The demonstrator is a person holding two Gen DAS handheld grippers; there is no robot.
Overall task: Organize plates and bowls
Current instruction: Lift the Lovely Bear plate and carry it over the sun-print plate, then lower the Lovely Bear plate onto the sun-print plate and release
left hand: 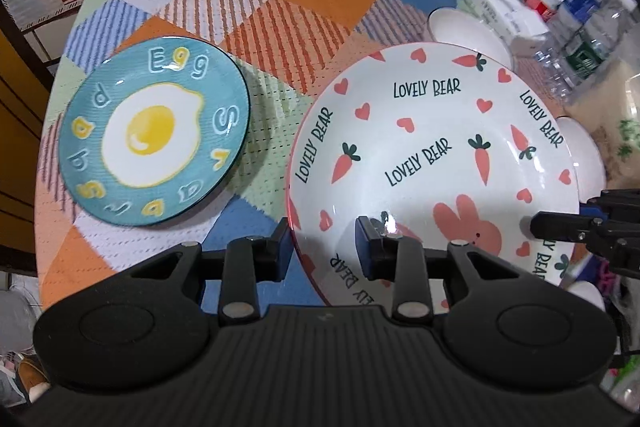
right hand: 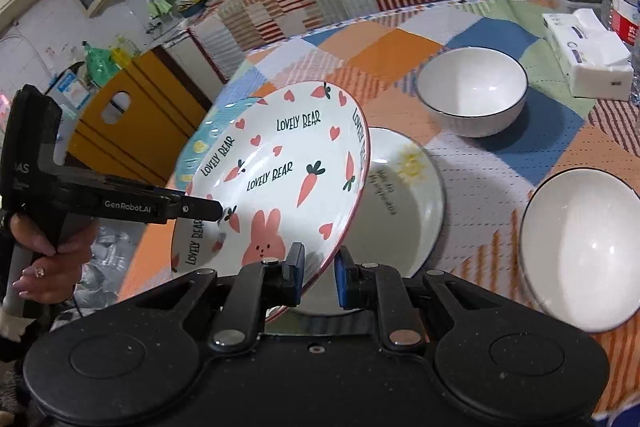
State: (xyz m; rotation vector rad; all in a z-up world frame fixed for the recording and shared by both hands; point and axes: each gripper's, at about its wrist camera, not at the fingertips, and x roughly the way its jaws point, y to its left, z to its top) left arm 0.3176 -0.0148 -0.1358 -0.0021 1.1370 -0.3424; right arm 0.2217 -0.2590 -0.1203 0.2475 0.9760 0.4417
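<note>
Left gripper (left hand: 324,247) straddles near rim of Lovely Bear plate (left hand: 432,163), pads either side; full clamp cannot tell. Right gripper (right hand: 319,277) straddles opposite rim, jaws narrow, contact unclear. Plate tilted, raised above patchwork tablecloth (left hand: 256,27). Beneath it, white sun-print plate (right hand: 404,187) flat on cloth. Left of it, teal Egg plate (left hand: 154,135). Beyond: two white bowls, near one (right hand: 580,251), far one (right hand: 472,91). Tissue pack (right hand: 588,55) and water bottles (left hand: 576,15) at far edge.
</note>
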